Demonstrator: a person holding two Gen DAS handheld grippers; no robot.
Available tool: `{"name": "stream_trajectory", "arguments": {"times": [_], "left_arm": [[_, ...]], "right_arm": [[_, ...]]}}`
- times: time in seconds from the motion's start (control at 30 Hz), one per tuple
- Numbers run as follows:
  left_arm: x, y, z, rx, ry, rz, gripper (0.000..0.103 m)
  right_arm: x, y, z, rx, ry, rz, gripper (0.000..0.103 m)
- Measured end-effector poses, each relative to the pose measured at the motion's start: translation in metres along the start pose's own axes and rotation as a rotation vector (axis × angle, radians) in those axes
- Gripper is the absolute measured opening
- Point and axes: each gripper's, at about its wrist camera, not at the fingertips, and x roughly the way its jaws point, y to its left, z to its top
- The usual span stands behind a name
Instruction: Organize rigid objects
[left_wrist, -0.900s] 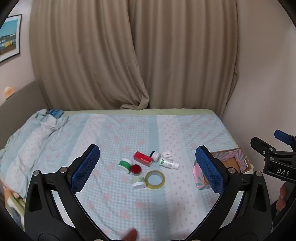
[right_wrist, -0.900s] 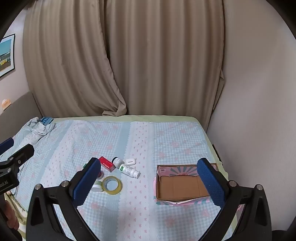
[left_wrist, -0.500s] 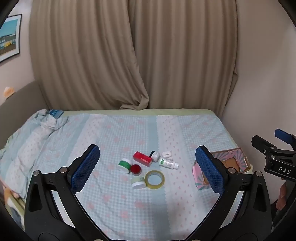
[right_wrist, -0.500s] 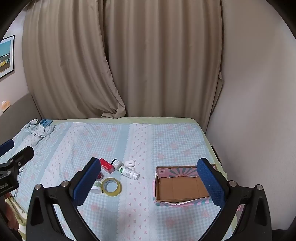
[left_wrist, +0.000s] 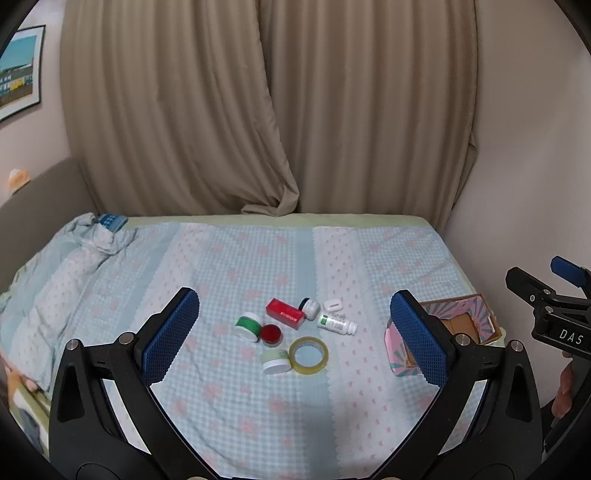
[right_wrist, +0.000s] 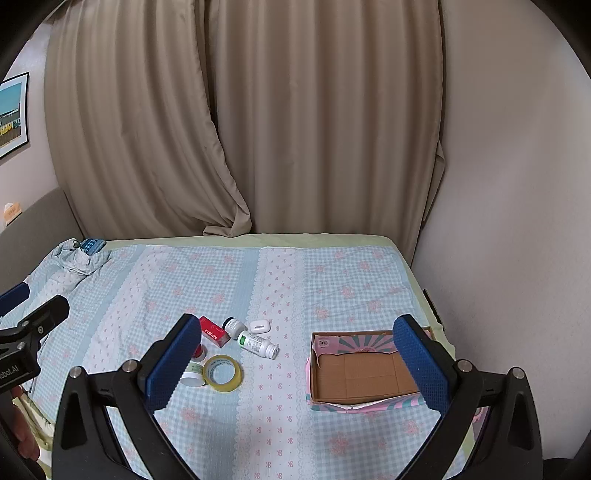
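Both grippers' fingers stand wide apart, empty. The yellow tape roll (left_wrist: 308, 355) lies ahead between the left gripper (left_wrist: 295, 334)'s fingers; the open cardboard box (right_wrist: 364, 373) lies between the right gripper (right_wrist: 301, 360)'s.

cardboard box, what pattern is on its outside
Pink and teal sunburst stripes on the cardboard box; plain brown inside. Clearest in the right wrist view.

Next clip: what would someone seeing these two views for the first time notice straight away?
A small huddle of items sits mid-bed on the blue checked bedspread: a red box, a tape roll, a white bottle lying on its side and some little jars. To their right lies an empty cardboard box with pink patterned sides. Both wide-open claws, the left claw and the right claw, frame the scene, holding nothing.
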Motion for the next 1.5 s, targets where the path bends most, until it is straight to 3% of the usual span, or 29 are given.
{"name": "stream_trajectory", "arguments": {"times": [1.5], "left_arm": [[0.0056, -0.0032, -0.0027, 0.001, 0.006, -0.004, 0.103]], "right_arm": [[0.0012, 0.0026, 0.0029, 0.006, 0.007, 0.005, 0.103]]}}
